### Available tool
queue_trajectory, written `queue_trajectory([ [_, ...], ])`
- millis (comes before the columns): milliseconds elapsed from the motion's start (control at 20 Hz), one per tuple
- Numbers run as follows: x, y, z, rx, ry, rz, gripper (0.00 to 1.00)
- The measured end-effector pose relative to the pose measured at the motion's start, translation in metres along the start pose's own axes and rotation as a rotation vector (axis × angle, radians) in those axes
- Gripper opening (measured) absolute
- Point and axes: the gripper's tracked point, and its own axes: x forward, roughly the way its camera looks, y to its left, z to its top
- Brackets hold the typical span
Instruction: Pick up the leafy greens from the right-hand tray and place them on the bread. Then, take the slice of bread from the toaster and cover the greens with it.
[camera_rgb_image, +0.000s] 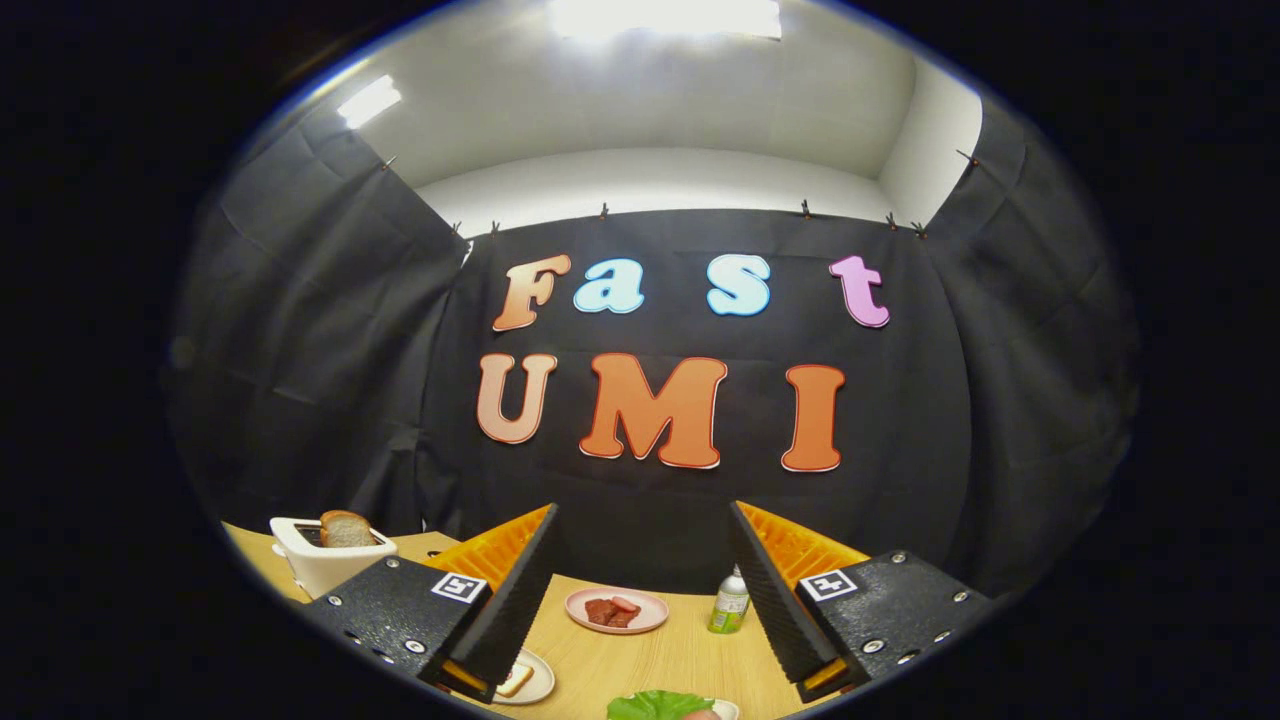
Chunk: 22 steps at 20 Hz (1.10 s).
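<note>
My gripper (645, 590) is open, held above the wooden table (650, 655) with nothing between its fingers. Leafy greens (655, 705) lie on a white tray just below and between the fingertips, close to me. A white plate (535, 685) with a slice of bread (515, 680) sits beside the left finger, partly hidden by it. A white toaster (325, 560) stands at the far left beyond the left finger, with a brown slice of bread (347, 528) sticking out of its slot.
A pink plate (617, 610) with red meat slices sits beyond the fingers at the table's middle. A small green bottle (730, 602) with a white cap stands to its right, near the right finger. Black cloth walls close in the booth.
</note>
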Motion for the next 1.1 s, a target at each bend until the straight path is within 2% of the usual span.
queue_trajectory([
  [200,0.008,-0.015,-0.022,-0.009,0.077,-0.029,0.98],
  [500,0.009,-0.037,-0.075,0.028,0.278,-0.035,0.98],
  [900,0.010,-0.035,-0.121,0.108,0.473,0.013,0.98],
  [1100,0.003,-0.028,-0.154,0.128,0.625,0.054,0.98],
])
